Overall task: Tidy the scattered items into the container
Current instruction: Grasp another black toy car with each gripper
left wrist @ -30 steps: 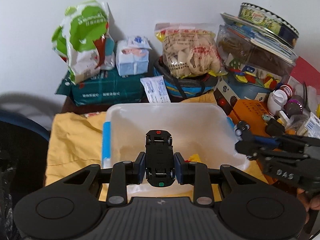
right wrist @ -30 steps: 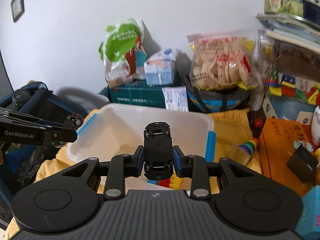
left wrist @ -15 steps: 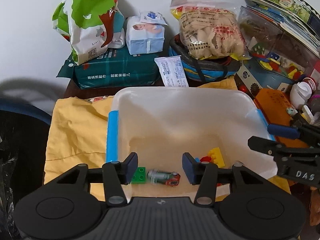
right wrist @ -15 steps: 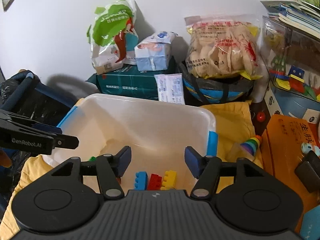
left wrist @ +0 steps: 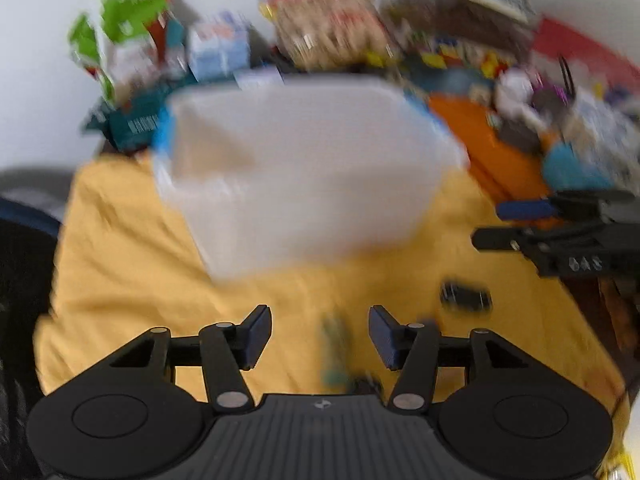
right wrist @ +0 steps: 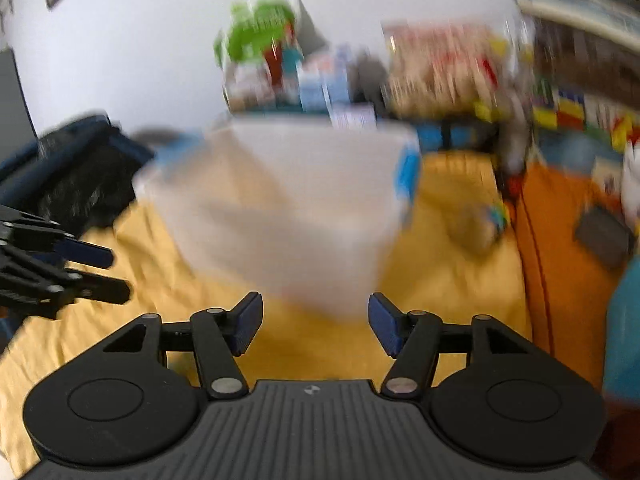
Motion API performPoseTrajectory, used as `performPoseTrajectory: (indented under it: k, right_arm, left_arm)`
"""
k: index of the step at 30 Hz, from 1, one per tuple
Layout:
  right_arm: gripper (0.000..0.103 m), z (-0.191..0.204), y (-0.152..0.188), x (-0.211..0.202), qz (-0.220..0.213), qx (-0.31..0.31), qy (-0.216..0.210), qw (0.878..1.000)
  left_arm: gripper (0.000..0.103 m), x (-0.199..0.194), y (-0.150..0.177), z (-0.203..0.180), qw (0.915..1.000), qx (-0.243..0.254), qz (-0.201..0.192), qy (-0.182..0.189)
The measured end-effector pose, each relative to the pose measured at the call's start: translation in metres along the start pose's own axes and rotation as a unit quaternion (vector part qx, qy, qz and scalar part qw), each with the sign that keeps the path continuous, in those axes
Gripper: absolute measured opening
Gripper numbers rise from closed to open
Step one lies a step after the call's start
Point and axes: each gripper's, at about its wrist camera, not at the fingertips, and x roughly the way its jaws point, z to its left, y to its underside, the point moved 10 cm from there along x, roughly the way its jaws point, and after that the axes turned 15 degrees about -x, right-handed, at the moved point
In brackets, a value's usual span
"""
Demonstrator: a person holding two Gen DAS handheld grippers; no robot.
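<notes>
Both views are blurred by motion. The white translucent bin (left wrist: 304, 168) (right wrist: 288, 200) stands on the yellow cloth (left wrist: 132, 264) ahead of both grippers. My left gripper (left wrist: 320, 332) hangs low over the cloth in front of the bin, its jaws opening; a blurred greenish item (left wrist: 334, 344) lies on the cloth between its fingers, untouched. A small dark toy (left wrist: 466, 296) lies further right. My right gripper (right wrist: 316, 324) is open with its jaws closing slightly, and only cloth and the bin's near wall show between them. Each gripper appears in the other's view: right gripper (left wrist: 488, 224), left gripper (right wrist: 119, 273).
Behind the bin stand a green and white bag (left wrist: 120, 40), a tissue pack (left wrist: 218, 48) and a snack bag (left wrist: 332, 28). An orange box (right wrist: 568, 248), stacked books and small clutter crowd the right. A rainbow toy (right wrist: 496, 216) lies right of the bin. A dark seat (right wrist: 80, 176) is at left.
Each gripper held a black toy car over the bin, then opened and let it go. Both have since drawn back and sunk toward the cloth in front of the bin.
</notes>
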Motion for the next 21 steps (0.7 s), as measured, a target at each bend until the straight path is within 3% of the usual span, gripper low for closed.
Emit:
performPoseTrajectory:
  k: [8,21]
  right_arm:
    - [0.056,0.000,0.055,0.025,0.058,-0.007,-0.010,0.998]
    - [0.051,0.005,0.065,0.046,0.076,-0.045,-0.011,0.996]
  left_arm:
    - [0.058,0.032,0.055,-0.003,0.9982,0.032,0.050,-0.006]
    - [0.055,0.048,0.063,-0.009,0.9986,0.014,0.051,0.004]
